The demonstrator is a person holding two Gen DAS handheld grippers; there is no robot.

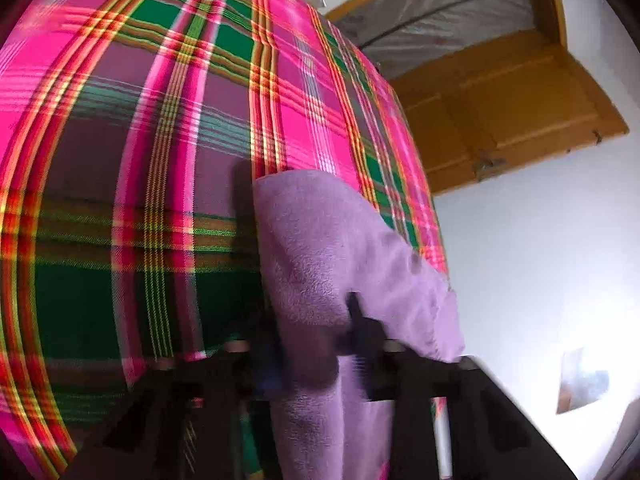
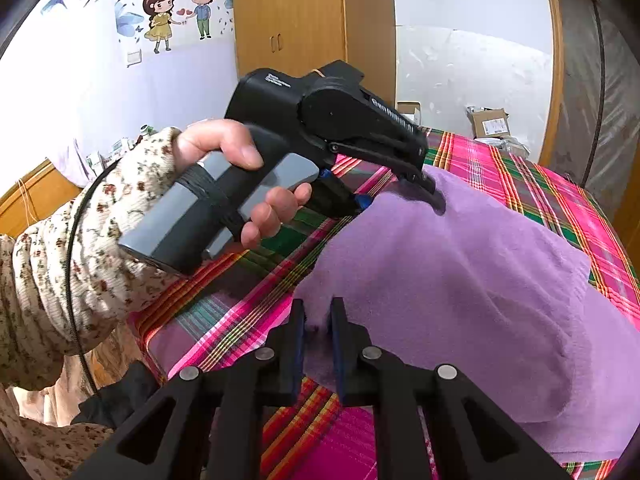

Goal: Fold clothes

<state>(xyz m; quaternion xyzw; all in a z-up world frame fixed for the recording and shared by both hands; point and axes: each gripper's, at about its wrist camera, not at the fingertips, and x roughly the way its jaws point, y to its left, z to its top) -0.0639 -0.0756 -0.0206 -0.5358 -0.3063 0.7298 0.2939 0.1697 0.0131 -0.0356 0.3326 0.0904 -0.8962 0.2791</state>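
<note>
A purple fleece cloth (image 2: 460, 280) lies bunched on a pink and green plaid bedspread (image 2: 224, 320). In the right wrist view my right gripper (image 2: 318, 320) is shut on the cloth's near edge, which sits between its blue pads. A hand (image 2: 224, 144) in a floral sleeve holds my left gripper (image 2: 430, 190), whose jaws pinch the cloth's far edge. The left wrist view is blurred. There the purple cloth (image 1: 320, 248) runs up between the fingers of my left gripper (image 1: 316, 340) and drapes over the right one, above the plaid bedspread (image 1: 160, 120).
A wooden wardrobe (image 2: 288, 20) and a wall with cartoon stickers (image 2: 180, 12) stand behind the bed. A cardboard box (image 2: 490, 122) sits at the bed's far end. A wooden door (image 1: 500, 100) and white wall lie beyond the bed's edge.
</note>
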